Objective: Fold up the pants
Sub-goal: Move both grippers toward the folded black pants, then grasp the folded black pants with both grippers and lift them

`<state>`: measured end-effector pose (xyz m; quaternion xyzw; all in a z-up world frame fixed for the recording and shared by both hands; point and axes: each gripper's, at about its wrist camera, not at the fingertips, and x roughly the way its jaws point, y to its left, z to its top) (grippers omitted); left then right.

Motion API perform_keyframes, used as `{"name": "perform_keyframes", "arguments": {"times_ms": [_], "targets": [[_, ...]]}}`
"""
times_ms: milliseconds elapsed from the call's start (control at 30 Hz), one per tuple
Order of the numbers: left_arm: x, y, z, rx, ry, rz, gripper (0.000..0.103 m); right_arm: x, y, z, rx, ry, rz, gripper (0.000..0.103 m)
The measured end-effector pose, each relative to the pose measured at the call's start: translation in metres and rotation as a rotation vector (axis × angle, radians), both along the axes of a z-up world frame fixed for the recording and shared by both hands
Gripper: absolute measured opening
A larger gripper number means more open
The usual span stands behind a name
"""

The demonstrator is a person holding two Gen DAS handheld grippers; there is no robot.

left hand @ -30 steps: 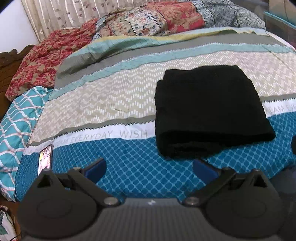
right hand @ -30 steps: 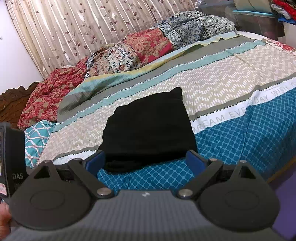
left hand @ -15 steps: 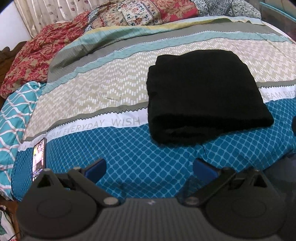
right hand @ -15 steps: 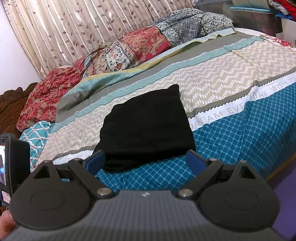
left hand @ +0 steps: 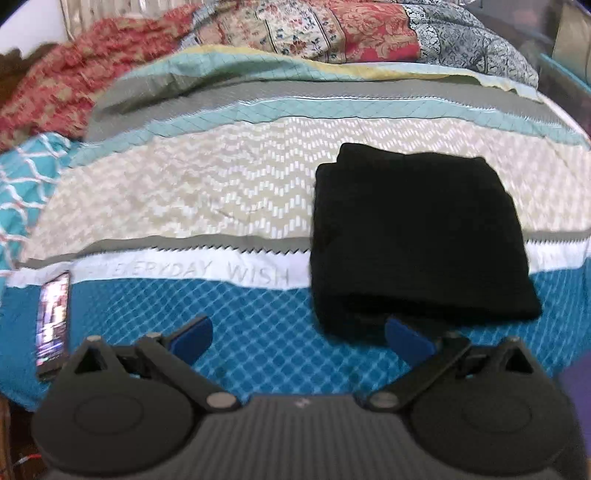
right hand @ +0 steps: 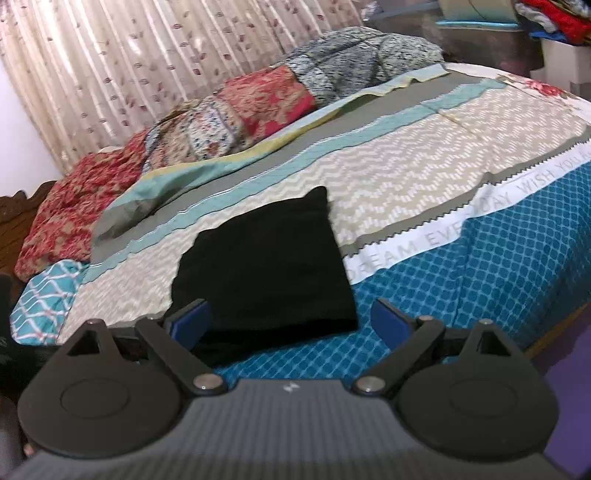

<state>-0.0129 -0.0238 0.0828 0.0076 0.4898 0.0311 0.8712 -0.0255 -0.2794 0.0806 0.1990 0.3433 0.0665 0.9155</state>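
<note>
The black pants (left hand: 413,236) lie folded into a compact rectangle on the patterned bedspread (left hand: 207,192). They also show in the right wrist view (right hand: 266,266). My left gripper (left hand: 299,338) is open and empty, held over the blue checked band just short of the pants' near edge. My right gripper (right hand: 291,319) is open and empty, near the pants' front edge and apart from it.
A phone (left hand: 53,325) with a lit screen lies at the bed's left front edge. Bunched floral quilts (right hand: 229,118) lie along the far side below a curtain (right hand: 147,55). Storage boxes (right hand: 517,33) stand at the far right. The bed's front edge (right hand: 554,325) drops away on the right.
Both grippers have shifted slightly, so the pants sit a little differently in each view. The views are blurred by motion. The jaws stay open and the pants have not moved.
</note>
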Motion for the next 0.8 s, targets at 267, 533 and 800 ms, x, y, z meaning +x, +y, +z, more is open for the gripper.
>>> {"name": "perform_keyframes", "arguments": {"times_ms": [267, 533, 800], "targets": [[0.065, 0.025, -0.036, -0.264, 0.113, 0.011, 0.103, 0.038, -0.005, -0.022, -0.018, 0.053, -0.012, 0.095], [0.114, 0.003, -0.064, -0.285, 0.166, -0.079, 0.103, 0.091, 0.002, -0.041, -0.056, 0.021, 0.036, 0.095], [0.122, 0.018, -0.094, -0.422, 0.188, -0.090, 0.103, 0.118, -0.020, -0.091, 0.120, 0.111, 0.005, 0.103]]}}
